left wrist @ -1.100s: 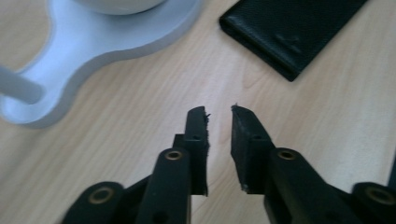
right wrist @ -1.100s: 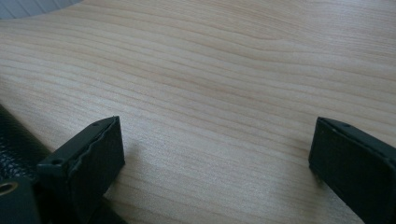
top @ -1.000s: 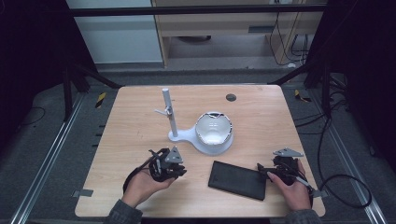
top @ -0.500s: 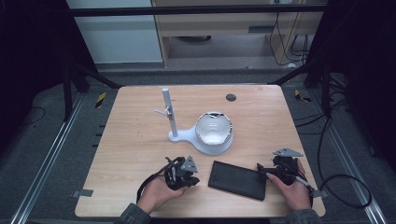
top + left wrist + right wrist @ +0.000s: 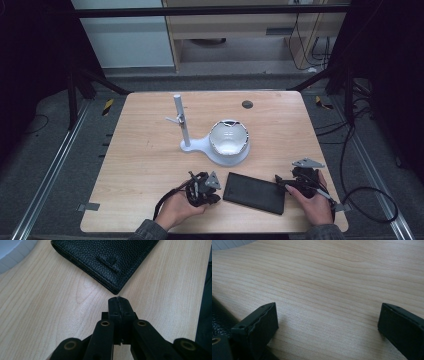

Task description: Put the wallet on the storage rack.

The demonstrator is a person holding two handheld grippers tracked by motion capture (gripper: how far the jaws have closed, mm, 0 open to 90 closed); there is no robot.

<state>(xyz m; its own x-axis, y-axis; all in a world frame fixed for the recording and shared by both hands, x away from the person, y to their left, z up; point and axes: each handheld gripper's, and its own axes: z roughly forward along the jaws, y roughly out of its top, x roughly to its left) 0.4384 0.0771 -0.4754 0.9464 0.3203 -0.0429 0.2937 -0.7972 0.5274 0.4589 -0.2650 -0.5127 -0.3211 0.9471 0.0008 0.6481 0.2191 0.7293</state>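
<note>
Since half a second ago, the left gripper (image 5: 204, 187) has slid right along the near edge of the table (image 5: 150, 165) and now sits just left of the black wallet (image 5: 254, 192). Its jaws are pressed together with nothing between them, their tips almost touching the wallet's near corner (image 5: 113, 290). The wallet lies flat, near the table's front edge. Just right of the wallet, the right gripper (image 5: 292, 184) rests with jaws spread wide over bare wood, one fingertip (image 5: 259, 322) beside the wallet's edge. Beyond the wallet stands a white stand (image 5: 182, 122) with a round bowl-like dish (image 5: 229, 140); farther back is a small dark disc (image 5: 247, 104). To lift the wallet cleanly, the left jaws likely need to open first, then straddle the thin edge low to the wood while the right gripper steadies the opposite side.
</note>
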